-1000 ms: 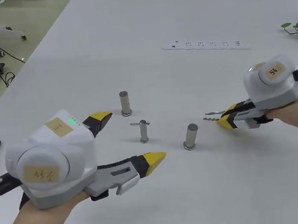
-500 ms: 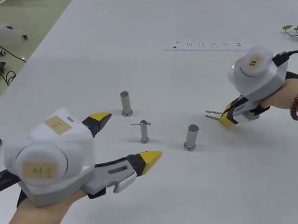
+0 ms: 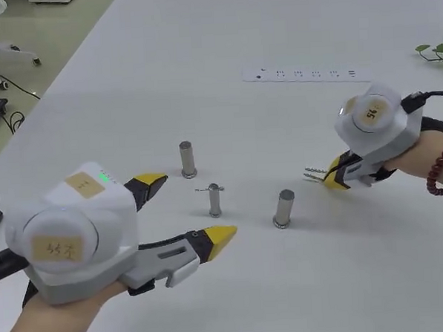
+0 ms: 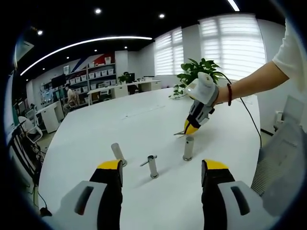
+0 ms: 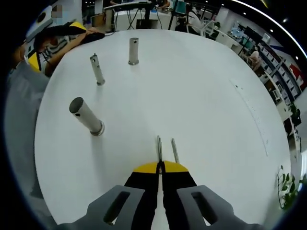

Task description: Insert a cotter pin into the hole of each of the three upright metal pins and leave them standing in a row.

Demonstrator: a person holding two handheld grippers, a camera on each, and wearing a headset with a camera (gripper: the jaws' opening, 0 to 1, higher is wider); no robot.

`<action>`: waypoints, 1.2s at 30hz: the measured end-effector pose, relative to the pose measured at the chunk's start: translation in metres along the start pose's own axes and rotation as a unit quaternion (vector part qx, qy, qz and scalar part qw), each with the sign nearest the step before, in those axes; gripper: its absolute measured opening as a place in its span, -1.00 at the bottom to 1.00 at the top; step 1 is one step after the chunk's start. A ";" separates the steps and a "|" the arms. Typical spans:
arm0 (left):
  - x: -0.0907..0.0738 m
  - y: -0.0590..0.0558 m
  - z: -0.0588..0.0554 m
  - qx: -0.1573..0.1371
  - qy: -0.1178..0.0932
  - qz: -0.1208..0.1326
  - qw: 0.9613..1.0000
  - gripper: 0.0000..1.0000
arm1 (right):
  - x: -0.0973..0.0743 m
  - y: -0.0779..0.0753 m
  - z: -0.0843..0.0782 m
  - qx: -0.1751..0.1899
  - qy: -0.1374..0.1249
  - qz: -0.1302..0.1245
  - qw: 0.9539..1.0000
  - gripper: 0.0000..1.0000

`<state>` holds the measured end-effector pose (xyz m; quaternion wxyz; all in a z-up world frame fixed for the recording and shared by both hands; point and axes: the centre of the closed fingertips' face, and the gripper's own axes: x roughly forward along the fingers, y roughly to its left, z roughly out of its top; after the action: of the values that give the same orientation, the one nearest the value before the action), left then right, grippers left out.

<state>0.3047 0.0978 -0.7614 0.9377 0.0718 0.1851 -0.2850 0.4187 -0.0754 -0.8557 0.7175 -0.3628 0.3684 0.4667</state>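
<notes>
Three upright metal pins stand in a loose row: far left (image 3: pixel 187 159), middle (image 3: pixel 214 200) and right (image 3: pixel 284 208). A cotter pin (image 3: pixel 210 188) sits crosswise through the middle pin's top. My right gripper (image 3: pixel 335 178) hovers right of the right pin, shut on thin cotter pins (image 3: pixel 315 174). Two of their rods (image 5: pixel 159 147) stick out past the closed jaws (image 5: pixel 160 167), pointing toward the right pin (image 5: pixel 86 116). My left gripper (image 3: pixel 186 207) is open at the lower left, in front of the row, its jaws framing the middle pin (image 4: pixel 152 166) and holding nothing.
A white power strip (image 3: pixel 306 74) lies at the back of the white table (image 3: pixel 287 281). A plant (image 3: pixel 437 48) is at the far right edge. The table's left edge drops to floor with cables and a chair base (image 3: pixel 0 55).
My right gripper has rolled at the wrist and its body has shifted a little left, with the cotter pins still in its jaws. The left gripper has barely moved.
</notes>
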 end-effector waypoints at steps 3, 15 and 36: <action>0.000 0.000 0.003 0.005 0.001 -0.004 1.000 0.27 | -0.006 -0.002 0.005 -0.009 -0.011 -0.016 1.000 -0.97; 0.005 -0.010 0.018 0.003 -0.009 -0.031 0.999 0.08 | -0.042 0.007 0.041 -0.075 -0.070 -0.054 0.993 -0.97; 0.022 -0.025 0.026 -0.050 0.006 -0.090 0.995 -0.27 | -0.077 0.060 0.099 -0.141 -0.155 -0.049 0.977 -0.96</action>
<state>0.3154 0.0595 -0.7463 0.9094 0.0101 0.2108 -0.3584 0.3589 -0.0032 -0.7537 0.7294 -0.4012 0.1655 0.5288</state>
